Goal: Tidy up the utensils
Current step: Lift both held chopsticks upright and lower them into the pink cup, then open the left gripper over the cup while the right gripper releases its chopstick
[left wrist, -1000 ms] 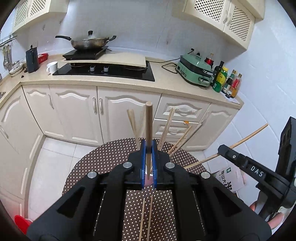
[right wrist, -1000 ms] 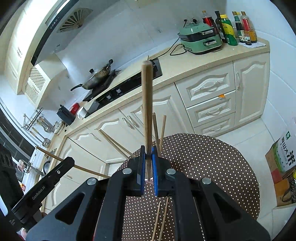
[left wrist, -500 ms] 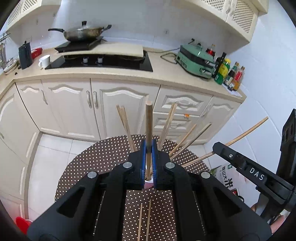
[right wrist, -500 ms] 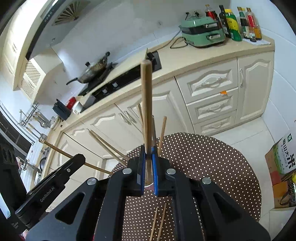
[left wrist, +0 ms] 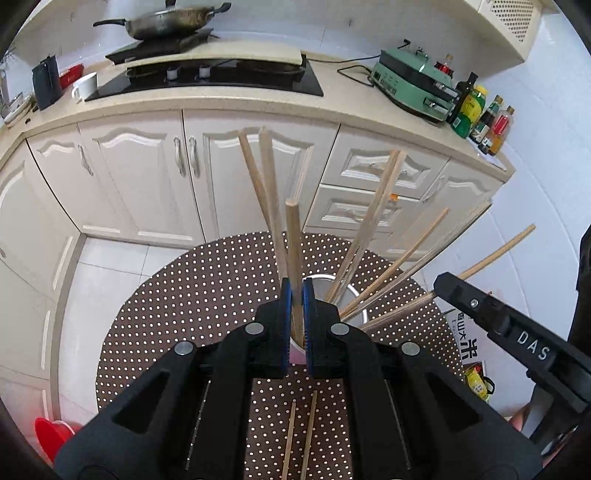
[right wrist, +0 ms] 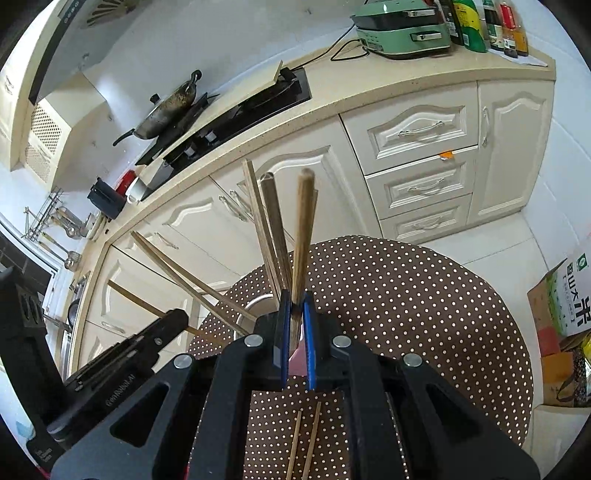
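Each hand-held gripper clamps a slim wooden chopstick.

Both grippers over the utensil cup on the round table, kitchen counter behind.

Left gripper clamps a chopstick standing over the cup, which sits just ahead and below its tips; more chopsticks fan out of the cup ahead and to the right. Right gripper grips its own chopstick, cup rim just ahead-left. Two loose chopsticks lie on the table behind the tips, under the gripper body. Cabinets stand beyond the table; on the counter, stove far ahead, wok behind it, bottles far right. Box on the floor right of the table.
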The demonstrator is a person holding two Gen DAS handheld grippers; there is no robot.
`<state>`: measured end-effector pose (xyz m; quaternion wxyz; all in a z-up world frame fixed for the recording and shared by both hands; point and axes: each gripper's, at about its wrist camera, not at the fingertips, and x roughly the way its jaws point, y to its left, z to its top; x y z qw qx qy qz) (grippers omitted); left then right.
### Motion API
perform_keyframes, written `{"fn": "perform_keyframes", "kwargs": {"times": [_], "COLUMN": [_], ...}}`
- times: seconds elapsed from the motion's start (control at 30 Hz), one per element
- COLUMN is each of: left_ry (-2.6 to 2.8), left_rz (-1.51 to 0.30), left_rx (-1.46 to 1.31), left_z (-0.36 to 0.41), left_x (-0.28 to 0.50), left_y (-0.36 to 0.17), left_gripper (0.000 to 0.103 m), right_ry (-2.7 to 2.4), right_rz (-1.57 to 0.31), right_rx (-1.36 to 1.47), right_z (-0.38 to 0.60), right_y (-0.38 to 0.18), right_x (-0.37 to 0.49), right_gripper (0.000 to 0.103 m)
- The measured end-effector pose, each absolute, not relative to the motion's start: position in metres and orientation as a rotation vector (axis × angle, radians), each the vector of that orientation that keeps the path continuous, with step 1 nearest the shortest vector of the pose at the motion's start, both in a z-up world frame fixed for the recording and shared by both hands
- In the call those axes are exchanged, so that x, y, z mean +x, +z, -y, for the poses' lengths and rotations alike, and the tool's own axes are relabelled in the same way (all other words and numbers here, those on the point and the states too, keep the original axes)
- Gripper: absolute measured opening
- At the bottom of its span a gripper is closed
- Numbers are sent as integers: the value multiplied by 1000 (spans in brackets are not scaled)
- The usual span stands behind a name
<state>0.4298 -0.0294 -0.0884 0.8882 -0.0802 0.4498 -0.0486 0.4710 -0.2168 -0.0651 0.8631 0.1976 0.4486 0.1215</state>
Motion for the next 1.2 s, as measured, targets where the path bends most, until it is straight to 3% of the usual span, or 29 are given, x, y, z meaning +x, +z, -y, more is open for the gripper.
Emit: {"fn": "perform_keyframes", "kwargs": {"times": [0.9, 0.97, 1.2], "left_ry": [-123, -122, -130], "left_rz": [-1007, -1017, -1038], "left_rx": [-194, -187, -179], "left_z": [26, 28, 28], "left_x": [448, 447, 441], "left_y": [-140, -142, -146], "left_gripper": [9, 12, 14], "right_ry": [280, 277, 260], "right_rz": [-1089, -1097, -1106], "right_rx": [412, 413, 409], "right_z": [190, 191, 195], "right_y": [-114, -115, -116], "right_x": [492, 492, 485], "right_gripper": [9, 12, 41]}}
